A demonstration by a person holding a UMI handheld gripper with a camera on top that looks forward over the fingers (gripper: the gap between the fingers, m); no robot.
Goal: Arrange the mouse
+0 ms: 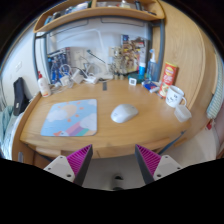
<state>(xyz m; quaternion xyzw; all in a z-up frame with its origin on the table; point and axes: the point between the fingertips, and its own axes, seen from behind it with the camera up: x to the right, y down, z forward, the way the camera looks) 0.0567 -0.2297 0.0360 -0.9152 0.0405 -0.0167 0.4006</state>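
A white mouse (124,113) lies on the wooden desk (120,135), just right of a pale blue mouse mat (69,117) printed with a map. My gripper (113,158) hovers over the desk's front edge, well short of the mouse. Its two fingers, with magenta pads (79,158), stand wide apart and hold nothing. The mouse sits ahead of them, slightly right of centre.
Clutter lines the back of the desk: bottles (43,85), a figurine (127,58), an orange can (169,74), and a white mug (175,96) with a cup (183,112) at the right. A shelf (100,12) hangs above. A dark object (20,95) stands at the left.
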